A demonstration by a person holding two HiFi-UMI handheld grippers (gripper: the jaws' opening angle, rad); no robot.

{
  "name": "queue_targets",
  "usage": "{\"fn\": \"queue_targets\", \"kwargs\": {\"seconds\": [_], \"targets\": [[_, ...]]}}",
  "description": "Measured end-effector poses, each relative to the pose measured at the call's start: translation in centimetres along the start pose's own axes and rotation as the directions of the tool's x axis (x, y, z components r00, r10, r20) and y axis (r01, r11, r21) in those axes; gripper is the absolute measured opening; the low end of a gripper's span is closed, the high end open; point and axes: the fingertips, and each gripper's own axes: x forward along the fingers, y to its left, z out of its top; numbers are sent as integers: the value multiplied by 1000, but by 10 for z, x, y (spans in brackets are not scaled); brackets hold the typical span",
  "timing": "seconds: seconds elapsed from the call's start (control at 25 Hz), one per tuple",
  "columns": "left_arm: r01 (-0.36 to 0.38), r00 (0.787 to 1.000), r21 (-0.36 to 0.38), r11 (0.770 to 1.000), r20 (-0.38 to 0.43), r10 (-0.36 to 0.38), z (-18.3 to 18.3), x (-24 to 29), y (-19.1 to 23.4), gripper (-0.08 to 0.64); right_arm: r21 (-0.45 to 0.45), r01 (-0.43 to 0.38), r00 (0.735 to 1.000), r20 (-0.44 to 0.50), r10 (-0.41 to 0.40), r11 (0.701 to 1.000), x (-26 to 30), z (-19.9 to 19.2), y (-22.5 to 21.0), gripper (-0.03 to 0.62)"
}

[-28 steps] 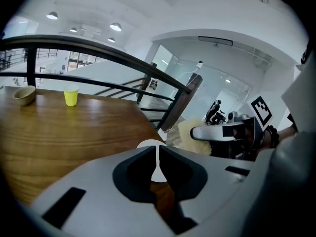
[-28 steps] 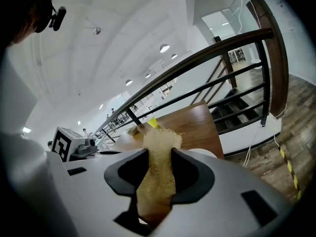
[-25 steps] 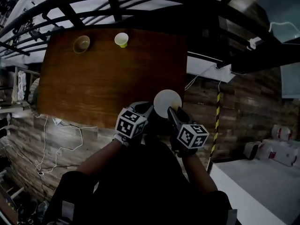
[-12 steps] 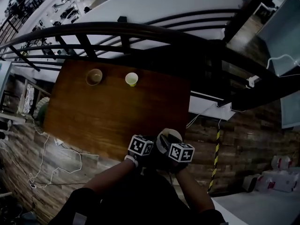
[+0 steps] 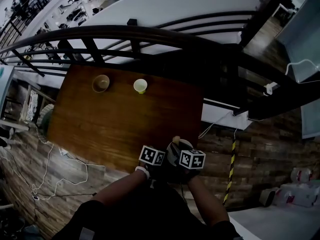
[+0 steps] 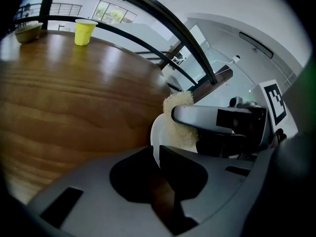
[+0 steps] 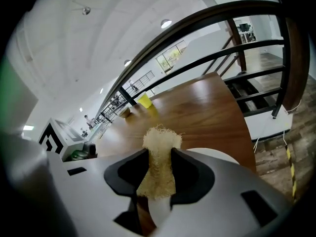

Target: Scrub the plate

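The table [image 5: 115, 119] is lying bare across its middle and left side, leaving wide room for a gripper to pass. A bowl [image 5: 100, 83] and a yellow cup [image 5: 140, 85] are standing along the table's far edge, and a dark railing [image 5: 150, 36] is closing off the space just beyond it. Off the table's near right corner, the left gripper [image 6: 157, 154], clamping the plate [image 6: 158, 130], and the right gripper [image 7: 159, 164], pinching a scrub pad [image 7: 160, 142], are crowding each other.

Dark brown rectangular wooden table [image 5: 120, 124], grain visible. On it: small yellow tapered cup [image 5: 140, 85] and tan round bowl [image 5: 100, 83], both upright near the far edge (close together, not touching).
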Motion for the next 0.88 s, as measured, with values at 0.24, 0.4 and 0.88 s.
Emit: {"fn": "queue_targets", "kwargs": {"seconds": [0.24,0.4,0.88], "targets": [[-7,1000,-34,999,-14,7,-7,5,5,29,29,39,999,22,-39,999,-14,-1,-26,149],[-5,1000,-40,999,-12,5,-6,6,7,29,55,76,996,36,-78,996,-28,-3,-46,149],[-10,1000,-45,999,-4,10,-7,4,7,29,102,124,989,70,-131,987,-58,-8,-66,149]]}}
